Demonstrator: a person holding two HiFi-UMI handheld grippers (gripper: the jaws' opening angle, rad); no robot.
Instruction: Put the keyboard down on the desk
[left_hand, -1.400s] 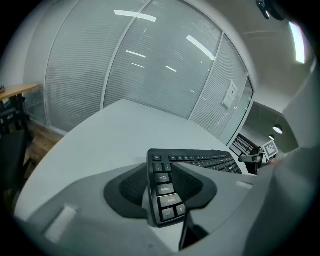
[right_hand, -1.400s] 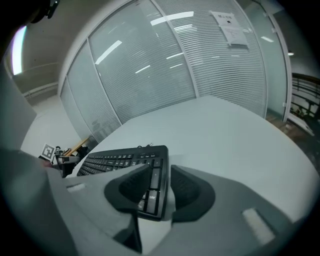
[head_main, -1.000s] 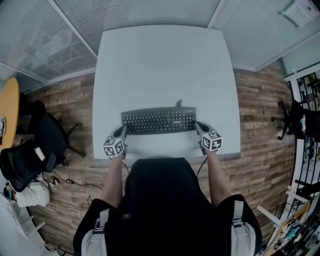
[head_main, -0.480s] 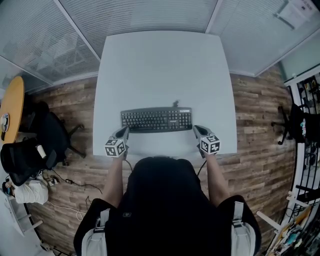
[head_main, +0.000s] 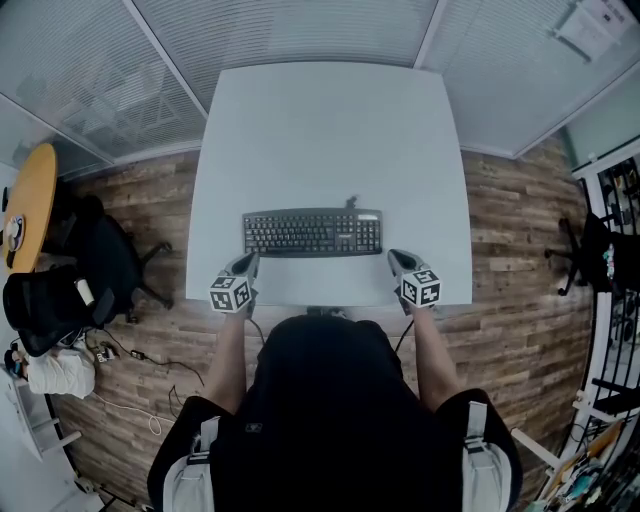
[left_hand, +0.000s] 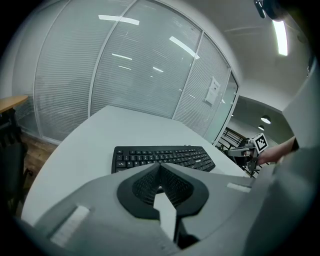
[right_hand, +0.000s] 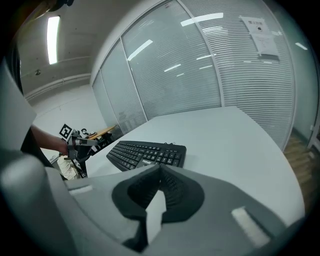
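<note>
Head view shows the keyboard (head_main: 312, 232) lying flat on the white desk (head_main: 330, 120), in its near half and square to the front edge, with a short cable stub showing at the back. A person in a black top stands at that edge, a gripper in each hand. The left gripper (head_main: 248, 263) sits just off the keyboard's near left corner and the right gripper (head_main: 394, 258) just off its near right corner, neither holding it. In the left gripper view the jaws are closed tip to tip with nothing between them, and the keyboard (left_hand: 160, 157) rests on the desk just beyond. The right gripper view shows the same: jaws pressed together and empty, keyboard (right_hand: 147, 153) lying ahead of them. A black chair (head_main: 100, 270) stands on the wood floor (head_main: 510, 230) left of the desk.
</note>
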